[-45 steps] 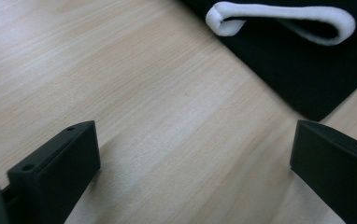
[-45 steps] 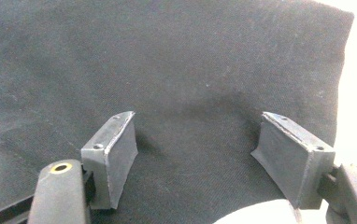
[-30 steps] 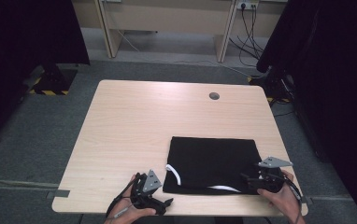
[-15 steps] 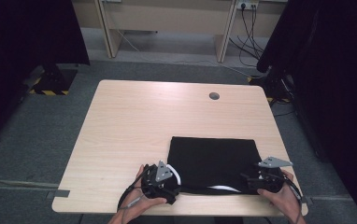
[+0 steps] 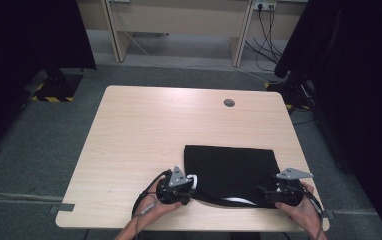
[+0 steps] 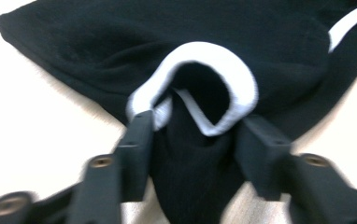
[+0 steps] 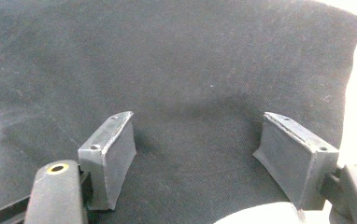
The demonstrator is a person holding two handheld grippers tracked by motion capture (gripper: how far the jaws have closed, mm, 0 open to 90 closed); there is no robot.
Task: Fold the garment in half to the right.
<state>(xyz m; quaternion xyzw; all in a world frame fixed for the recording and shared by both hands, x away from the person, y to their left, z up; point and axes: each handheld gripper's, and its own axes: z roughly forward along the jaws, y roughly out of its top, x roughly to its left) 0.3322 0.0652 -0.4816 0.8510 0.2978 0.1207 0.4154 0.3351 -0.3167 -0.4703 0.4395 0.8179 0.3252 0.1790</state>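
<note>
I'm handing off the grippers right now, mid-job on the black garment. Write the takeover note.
Left gripper: jaws have just been closing around the white-trimmed cuff at the near left corner; pads look close on the bunched cloth, a firm grip not confirmed.
Right gripper: jaws open, resting over the flat cloth at the near right corner, pinching nothing.
Black garment: folded flat on the near right part of the table.
Done: both near corners reached.
Left: probably secure both corners, then lift or fold.
</note>
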